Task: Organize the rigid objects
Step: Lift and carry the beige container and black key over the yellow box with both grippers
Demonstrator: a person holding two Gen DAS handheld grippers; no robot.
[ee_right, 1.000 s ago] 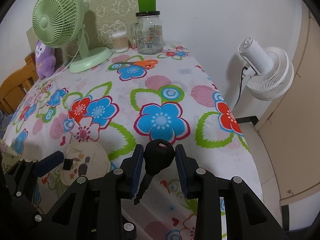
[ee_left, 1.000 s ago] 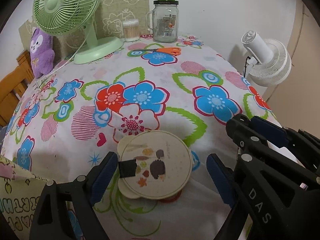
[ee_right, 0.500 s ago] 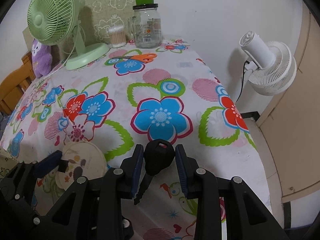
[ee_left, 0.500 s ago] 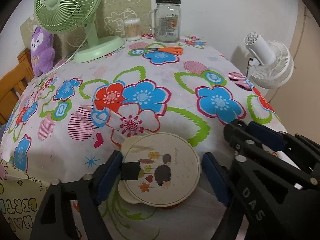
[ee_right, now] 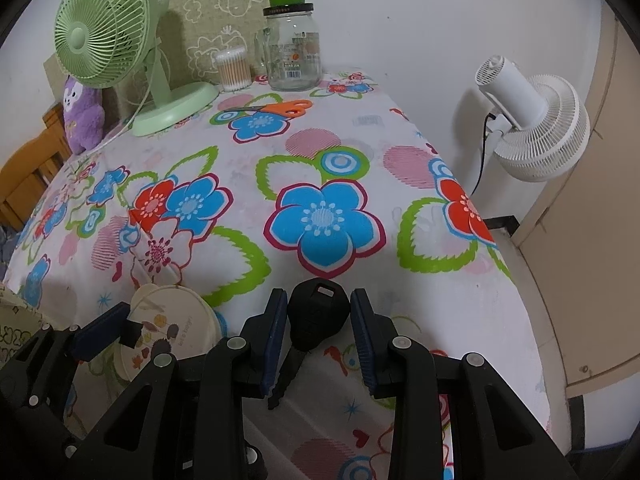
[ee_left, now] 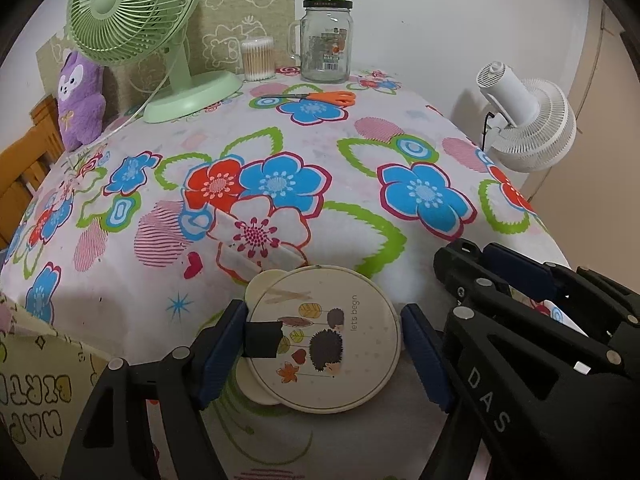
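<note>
- The left gripper [ee_left: 324,344] had just been closing its jaws around a round hedgehog-print compact mirror [ee_left: 326,338] on the tabletop's [ee_left: 360,184] near edge, pads not pressing.
- The right gripper [ee_right: 319,334] clenched a black key [ee_right: 316,320].
- Orange scissors [ee_left: 320,97] lay beyond, before a glass jar [ee_left: 326,42].

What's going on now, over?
Left gripper just closing around the round case; grip unclear. Right gripper shut on black key. Nothing in the way.
</note>
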